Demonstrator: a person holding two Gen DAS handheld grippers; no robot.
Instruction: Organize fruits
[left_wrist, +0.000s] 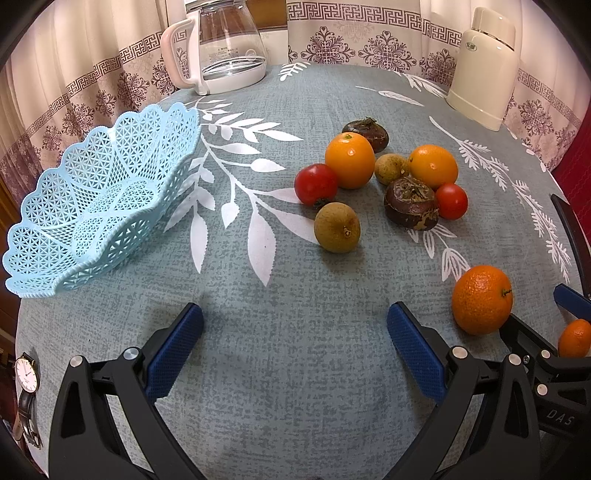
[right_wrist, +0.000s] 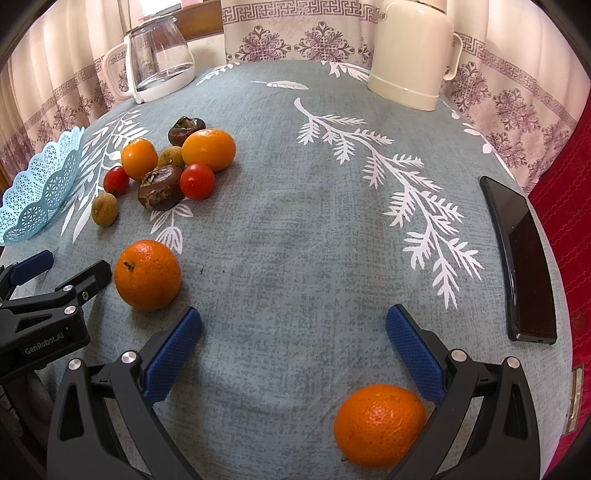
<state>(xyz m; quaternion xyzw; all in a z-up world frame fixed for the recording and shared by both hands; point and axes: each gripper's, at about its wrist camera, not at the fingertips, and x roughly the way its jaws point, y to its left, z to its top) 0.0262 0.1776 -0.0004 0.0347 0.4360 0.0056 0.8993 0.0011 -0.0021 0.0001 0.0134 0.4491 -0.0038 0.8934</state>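
Your tabletop (left_wrist: 295, 288) carries an empty blue basket (left_wrist: 99, 199) at the left, well apart from a fruit cluster (left_wrist: 384, 177). One tangerine (left_wrist: 482, 299) lies just beside your left gripper (left_wrist: 295, 325), fingers spread wide on nothing. Another tangerine (right_wrist: 380, 424) sits by your right gripper (right_wrist: 293, 326), likewise spread and empty.

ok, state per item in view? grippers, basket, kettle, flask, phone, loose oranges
left gripper: open, holds nothing
right gripper: open, holds nothing
blue basket: upright, no fruit in it
glass kettle: upright, looks unfilled
cream flask: upright, lid on
phone: flat, screen dark
near orange: on cloth, beside right finger, ungripped
second orange: on cloth, free
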